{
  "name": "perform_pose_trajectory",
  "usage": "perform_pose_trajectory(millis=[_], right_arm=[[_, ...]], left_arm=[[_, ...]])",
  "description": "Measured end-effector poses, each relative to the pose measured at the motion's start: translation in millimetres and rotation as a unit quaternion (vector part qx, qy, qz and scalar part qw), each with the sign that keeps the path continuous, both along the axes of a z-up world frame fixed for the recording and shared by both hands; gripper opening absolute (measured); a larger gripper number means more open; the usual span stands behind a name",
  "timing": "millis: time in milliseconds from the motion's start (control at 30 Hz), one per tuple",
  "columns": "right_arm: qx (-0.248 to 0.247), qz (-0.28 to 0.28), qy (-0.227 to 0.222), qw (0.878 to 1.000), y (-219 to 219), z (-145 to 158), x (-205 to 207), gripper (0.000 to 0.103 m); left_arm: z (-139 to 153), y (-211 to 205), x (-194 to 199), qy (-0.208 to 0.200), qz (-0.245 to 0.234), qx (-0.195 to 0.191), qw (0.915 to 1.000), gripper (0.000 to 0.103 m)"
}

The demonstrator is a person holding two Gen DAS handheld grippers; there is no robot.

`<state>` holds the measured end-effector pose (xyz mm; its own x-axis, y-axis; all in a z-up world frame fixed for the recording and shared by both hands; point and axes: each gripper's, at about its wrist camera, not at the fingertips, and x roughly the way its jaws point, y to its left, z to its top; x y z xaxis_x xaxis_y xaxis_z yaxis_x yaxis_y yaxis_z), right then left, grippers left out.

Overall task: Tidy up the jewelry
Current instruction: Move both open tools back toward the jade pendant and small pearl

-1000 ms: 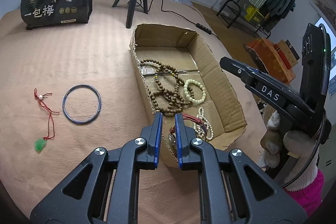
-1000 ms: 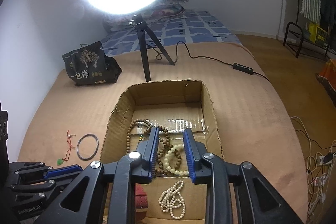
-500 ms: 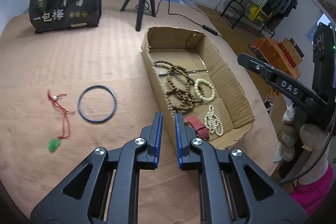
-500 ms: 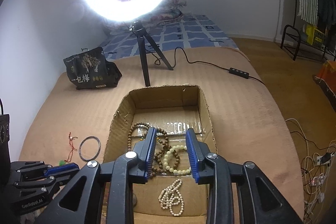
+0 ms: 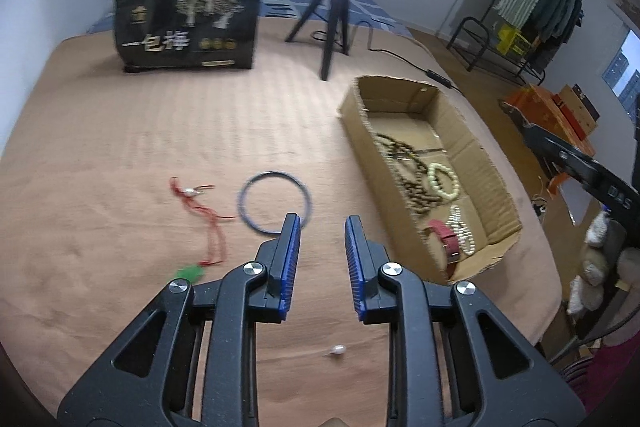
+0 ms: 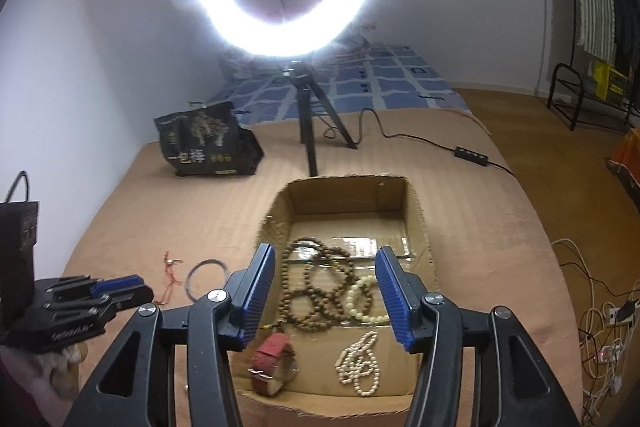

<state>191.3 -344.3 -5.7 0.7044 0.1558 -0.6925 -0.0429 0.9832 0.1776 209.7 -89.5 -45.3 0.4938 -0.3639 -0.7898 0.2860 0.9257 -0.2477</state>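
Done: beads (image 6: pixel 316 287), watch (image 6: pixel 274 361), pearls (image 6: pixel 360 363) in box (image 6: pixel 418 211).
Left: bangle (image 5: pixel 274 202), pendant (image 5: pixel 200 223) at 10 o'clock on bed (image 5: pixel 120 155).
Left hand-held gripper (image 5: pixel 321 227): open, empty.
Right hand-held gripper (image 6: pixel 325 267): wide open, empty.

Both wrist views look forward over the shared cardboard box (image 5: pixel 476 155) (image 6: pixel 416 211).

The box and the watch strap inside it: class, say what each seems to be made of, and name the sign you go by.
The box looks like plain brown corrugated cardboard, matte: its torn front edge is ragged and its walls show fluting. The watch strap looks like red leather or an imitation, with a dull sheen; the pictures cannot settle which.
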Motion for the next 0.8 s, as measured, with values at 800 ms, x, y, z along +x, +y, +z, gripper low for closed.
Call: perform_pose_trajectory(millis=[800], right_arm=[[0.017, 0.163, 0.05, 0.985, 115, -51, -61, 0.062]], left_arm=[[-53, 95, 0, 0.035, 0.037, 0.013, 0.9986, 0.022]])
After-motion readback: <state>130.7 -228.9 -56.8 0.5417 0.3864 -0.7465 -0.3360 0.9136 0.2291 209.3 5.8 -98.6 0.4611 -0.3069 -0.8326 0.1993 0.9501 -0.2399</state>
